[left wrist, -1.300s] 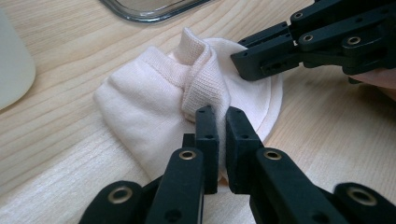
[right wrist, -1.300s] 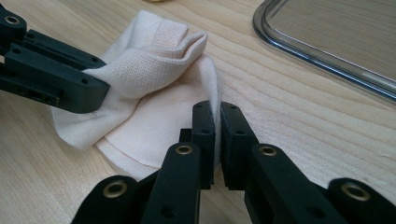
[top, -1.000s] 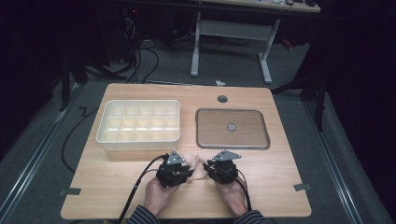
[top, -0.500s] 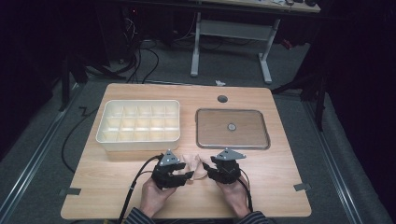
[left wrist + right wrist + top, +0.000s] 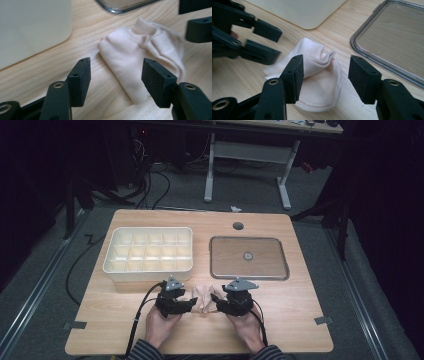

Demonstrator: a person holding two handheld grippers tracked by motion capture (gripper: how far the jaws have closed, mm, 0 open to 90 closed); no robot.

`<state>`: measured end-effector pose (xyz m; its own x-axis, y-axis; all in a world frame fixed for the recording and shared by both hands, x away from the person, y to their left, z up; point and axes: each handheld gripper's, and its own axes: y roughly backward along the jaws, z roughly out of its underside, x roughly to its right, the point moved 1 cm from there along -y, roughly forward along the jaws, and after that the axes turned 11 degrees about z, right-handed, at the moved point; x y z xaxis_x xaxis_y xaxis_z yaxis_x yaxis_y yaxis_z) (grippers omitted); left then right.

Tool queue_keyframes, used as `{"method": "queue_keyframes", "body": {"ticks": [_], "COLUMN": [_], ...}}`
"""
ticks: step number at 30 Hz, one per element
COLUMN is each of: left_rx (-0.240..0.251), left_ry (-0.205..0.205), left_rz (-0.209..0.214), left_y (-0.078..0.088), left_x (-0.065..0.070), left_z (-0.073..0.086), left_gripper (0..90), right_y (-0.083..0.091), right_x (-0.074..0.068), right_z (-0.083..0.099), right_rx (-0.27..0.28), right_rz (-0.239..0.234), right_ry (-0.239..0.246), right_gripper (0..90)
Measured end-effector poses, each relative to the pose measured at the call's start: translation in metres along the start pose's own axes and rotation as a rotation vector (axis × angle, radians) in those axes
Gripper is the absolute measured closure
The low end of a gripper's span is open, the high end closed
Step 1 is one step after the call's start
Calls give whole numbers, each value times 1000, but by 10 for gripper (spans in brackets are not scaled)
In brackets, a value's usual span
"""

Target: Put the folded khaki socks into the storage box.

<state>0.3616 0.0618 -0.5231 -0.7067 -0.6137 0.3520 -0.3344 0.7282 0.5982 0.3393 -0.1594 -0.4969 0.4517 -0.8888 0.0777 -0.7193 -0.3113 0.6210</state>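
Cream sock [image 5: 204, 298] flat on table between left claw [image 5: 192, 303] and right claw [image 5: 216, 303]; both just opened, gripping nothing.

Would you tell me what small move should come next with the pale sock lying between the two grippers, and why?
Probably lower the left gripper and close it on the sock. Its jaws have just been opening and stand apart above the near folded edge, as do the right gripper jaws, so the sock lies loose on the table.

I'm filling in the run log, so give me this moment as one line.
left gripper: jaws just opened, open | right gripper: jaws just opened, open | sock: folded, on table between them, unheld
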Motion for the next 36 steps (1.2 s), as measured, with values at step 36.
{"method": "queue_keyframes", "body": {"ticks": [36], "left_rx": [-24], "left_ry": [-58], "left_rz": [-61], "left_y": [-16], "left_x": [9], "left_z": [8], "left_gripper": [358], "right_y": [-22], "right_x": [-10], "right_z": [7], "right_rx": [-75], "right_rz": [79], "right_ry": [76], "right_gripper": [366]}}
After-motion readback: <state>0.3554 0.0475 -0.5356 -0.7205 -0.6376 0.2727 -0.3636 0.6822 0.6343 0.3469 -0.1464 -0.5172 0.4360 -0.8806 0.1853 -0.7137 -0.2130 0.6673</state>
